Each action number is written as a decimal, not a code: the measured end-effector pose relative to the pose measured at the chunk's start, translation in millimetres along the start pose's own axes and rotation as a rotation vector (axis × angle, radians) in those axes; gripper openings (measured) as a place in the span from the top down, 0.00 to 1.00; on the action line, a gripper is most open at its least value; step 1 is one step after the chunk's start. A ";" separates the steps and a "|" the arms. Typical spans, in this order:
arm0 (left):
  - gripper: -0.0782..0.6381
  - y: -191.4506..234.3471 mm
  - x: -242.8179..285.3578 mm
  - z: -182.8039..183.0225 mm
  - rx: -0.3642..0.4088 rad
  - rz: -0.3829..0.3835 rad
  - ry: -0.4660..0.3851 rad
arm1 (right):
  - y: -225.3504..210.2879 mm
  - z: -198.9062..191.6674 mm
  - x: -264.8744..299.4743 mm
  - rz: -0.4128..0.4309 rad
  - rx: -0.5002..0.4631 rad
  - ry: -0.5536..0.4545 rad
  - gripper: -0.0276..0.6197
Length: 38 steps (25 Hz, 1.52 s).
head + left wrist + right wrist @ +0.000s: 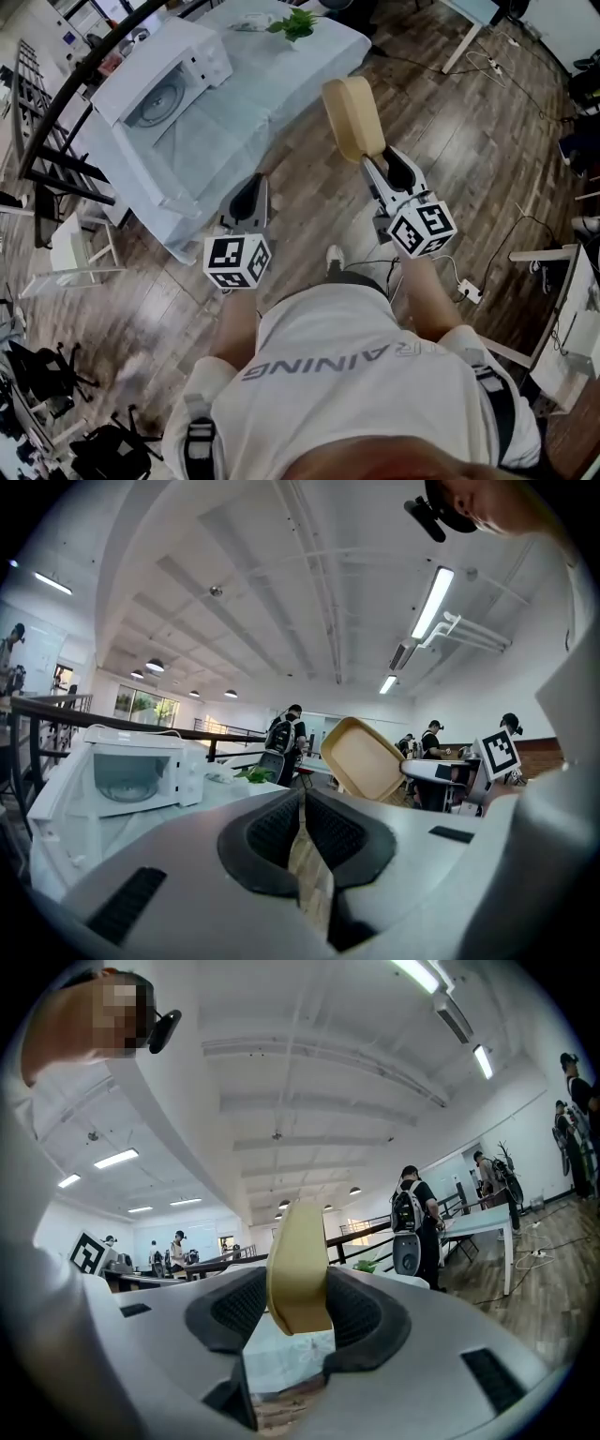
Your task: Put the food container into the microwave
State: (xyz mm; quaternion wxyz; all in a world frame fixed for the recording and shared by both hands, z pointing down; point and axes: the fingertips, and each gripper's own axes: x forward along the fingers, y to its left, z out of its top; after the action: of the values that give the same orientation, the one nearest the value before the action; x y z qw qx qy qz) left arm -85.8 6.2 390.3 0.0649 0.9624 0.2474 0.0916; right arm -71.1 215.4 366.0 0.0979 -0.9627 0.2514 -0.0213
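Observation:
The tan food container point(353, 117) stands on edge, held in front of me over the wooden floor, with my right gripper point(386, 169) shut on its lower rim. The right gripper view shows the container point(298, 1269) edge-on, pinched between the black pads point(361, 1312). My left gripper point(248, 199) is shut and empty, nearer the table. The white microwave point(164, 80) stands on the white-clothed table point(244, 98) ahead to the left, its door open and glass turntable visible. In the left gripper view the microwave point(122, 771) is at left and the container point(366, 759) at right.
A small green plant point(295, 23) sits at the table's far end. A black railing point(56, 122) and a white chair point(80, 248) stand to the left. Cables and a power strip point(469, 291) lie on the floor at right. A person with a backpack point(281, 738) stands beyond the table.

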 end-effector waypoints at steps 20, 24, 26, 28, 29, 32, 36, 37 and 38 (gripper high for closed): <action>0.82 -42.2 179.6 16.2 0.066 0.007 0.037 | -173.9 7.4 42.6 0.006 0.069 -0.018 0.63; 0.82 -24.0 188.9 15.2 0.051 0.038 0.026 | -178.6 2.5 65.6 0.027 0.072 -0.005 0.63; 0.82 -11.0 193.0 13.1 0.043 0.054 0.026 | -177.5 2.3 81.0 0.042 0.064 0.000 0.63; 0.82 5.9 196.8 13.1 0.035 0.065 0.026 | -173.6 1.5 98.5 0.051 0.061 0.003 0.63; 0.82 16.1 198.9 14.7 0.032 0.071 0.023 | -170.9 1.1 109.0 0.055 0.060 0.004 0.63; 0.82 47.6 209.4 24.2 0.024 0.095 0.001 | -164.4 4.2 147.4 0.086 0.037 0.013 0.63; 0.82 89.2 226.8 32.0 0.003 0.150 -0.018 | -162.9 7.8 204.5 0.140 0.024 0.025 0.63; 0.82 100.4 229.9 34.6 -0.002 0.165 -0.021 | -160.1 8.1 219.5 0.156 0.025 0.029 0.63; 0.82 112.4 232.3 38.0 -0.006 0.179 -0.024 | -155.4 8.8 235.2 0.176 0.024 0.033 0.63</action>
State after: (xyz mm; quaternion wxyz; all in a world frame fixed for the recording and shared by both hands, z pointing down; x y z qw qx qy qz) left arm 174.3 18.9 405.9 0.0622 0.9815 0.1593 0.0864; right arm 209.5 235.0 386.4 0.1066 -0.9351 0.3364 -0.0316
